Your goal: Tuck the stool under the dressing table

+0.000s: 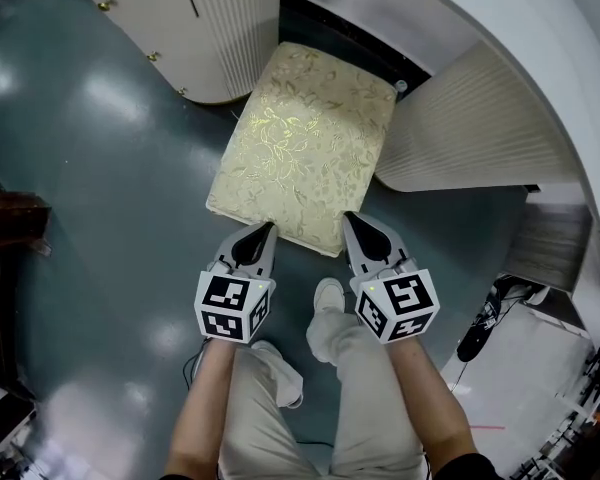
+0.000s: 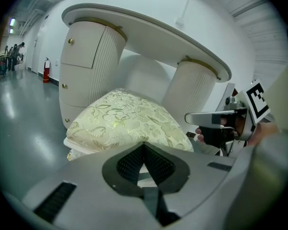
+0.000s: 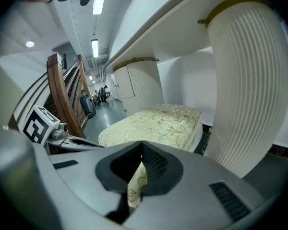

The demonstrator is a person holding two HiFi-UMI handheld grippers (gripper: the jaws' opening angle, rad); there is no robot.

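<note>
A glossy grey-green floor (image 1: 90,158) spreads out to the left of the left fingers (image 1: 252,244). Behind and between the 2 pairs of fingers is a white shoe (image 1: 328,296) below beige trousers (image 1: 355,408). A black cable (image 1: 480,333) lies right of the right fingers (image 1: 368,240). Far ahead-left of the left fingers stands a red fire extinguisher (image 2: 46,74).

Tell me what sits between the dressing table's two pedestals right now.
The far end of the stool sits between the drawer pedestal and the right-hand pedestal of the dressing table; its near end sticks out. The head view shows it.
</note>
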